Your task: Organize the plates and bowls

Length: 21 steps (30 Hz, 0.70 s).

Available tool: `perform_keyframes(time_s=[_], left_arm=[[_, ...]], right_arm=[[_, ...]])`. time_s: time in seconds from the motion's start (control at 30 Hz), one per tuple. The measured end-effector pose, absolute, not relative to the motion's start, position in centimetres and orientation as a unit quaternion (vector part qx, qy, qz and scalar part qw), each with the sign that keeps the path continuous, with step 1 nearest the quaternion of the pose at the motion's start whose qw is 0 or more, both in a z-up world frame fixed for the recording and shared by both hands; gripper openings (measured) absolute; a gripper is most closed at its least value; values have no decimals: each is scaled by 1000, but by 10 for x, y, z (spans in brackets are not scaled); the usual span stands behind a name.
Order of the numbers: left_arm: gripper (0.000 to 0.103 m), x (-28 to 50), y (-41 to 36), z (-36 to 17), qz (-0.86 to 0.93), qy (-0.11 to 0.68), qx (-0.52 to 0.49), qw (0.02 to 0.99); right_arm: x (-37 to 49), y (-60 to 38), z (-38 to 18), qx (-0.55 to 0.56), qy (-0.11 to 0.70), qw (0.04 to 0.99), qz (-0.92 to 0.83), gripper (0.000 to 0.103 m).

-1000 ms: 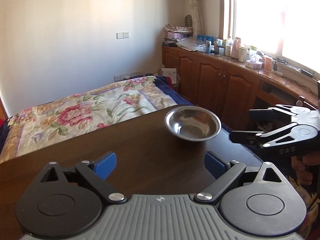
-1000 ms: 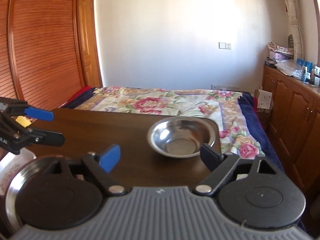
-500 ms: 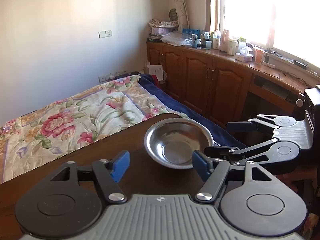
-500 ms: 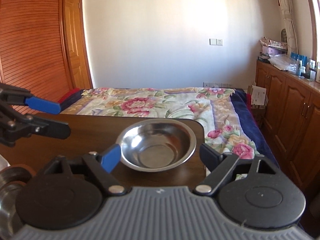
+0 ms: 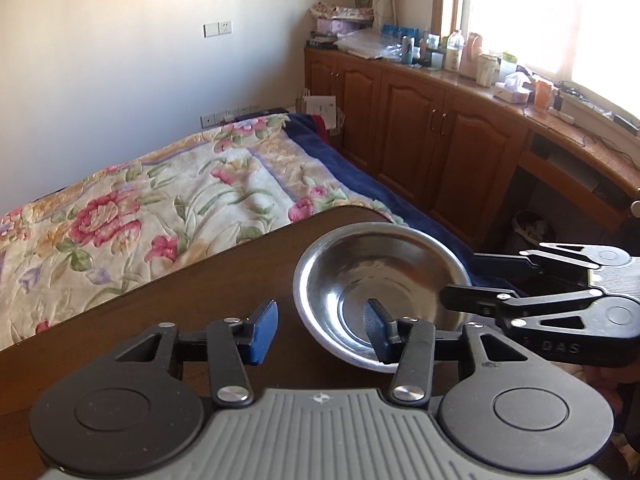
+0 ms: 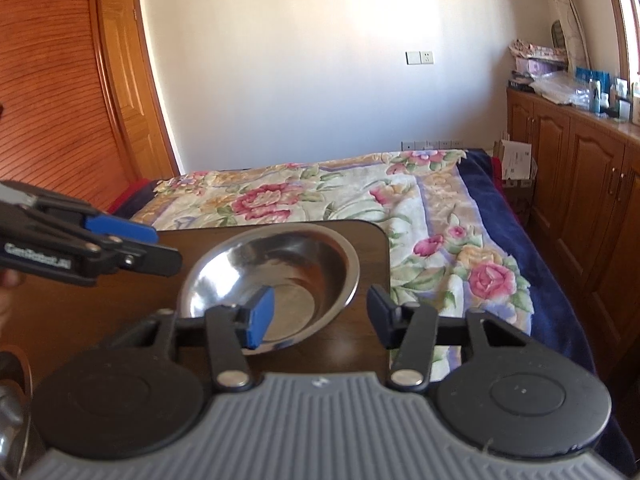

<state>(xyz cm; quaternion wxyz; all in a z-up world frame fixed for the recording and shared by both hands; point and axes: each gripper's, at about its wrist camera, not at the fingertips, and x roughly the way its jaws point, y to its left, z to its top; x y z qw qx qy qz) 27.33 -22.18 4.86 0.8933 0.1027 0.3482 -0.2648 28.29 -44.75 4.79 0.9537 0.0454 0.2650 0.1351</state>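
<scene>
Round, shallow stainless-steel bowl [image 5: 380,280] sits upright on the dark brown wooden counter [image 5: 192,308], close to the counter's rounded far corner, with the flower-patterned quilted bed [image 5: 160,216] beyond the edge.

Left tongs [image 5: 318,326], black with blue pads: jaws closing, at a middling gap. Near-left rim of the bowl lies between them; right pad is over the bowl's inside, left pad is over bare counter outside the rim. Neither pad presses the metal yet.

Right tongs [image 6: 320,310]: jaws closing too, about the same gap. Near-right rim of the bowl is between them; blue left pad hangs over the bowl's inside, right finger is outside the rim over the counter. No pad contact visible.

Each tongs shows in the other's view, coming at the bowl from opposite sides; the left tongs' tips end just beside the bowl's left rim in the right wrist view.

Low left corner of the right wrist view: curved edge of another shiny metal dish [image 6: 16,420], mostly hidden behind the tongs' body; kind cannot be told
</scene>
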Motion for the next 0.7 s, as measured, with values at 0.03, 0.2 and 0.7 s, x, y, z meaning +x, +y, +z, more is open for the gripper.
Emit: perform_keyframes(time_s=[0.03,0.2,0.7], left_arm=[[50,276,-223,47,-263,352,102,892],[48,286,-226,37,-253,373,103,887],[27,307,-225,23,-247,409,83,875]], right_arm=[[283,-448,47,48,267,953,136,49],[286,-452,43,64,276,948,143,46],[290,-453,39,85,288,940,159,33]])
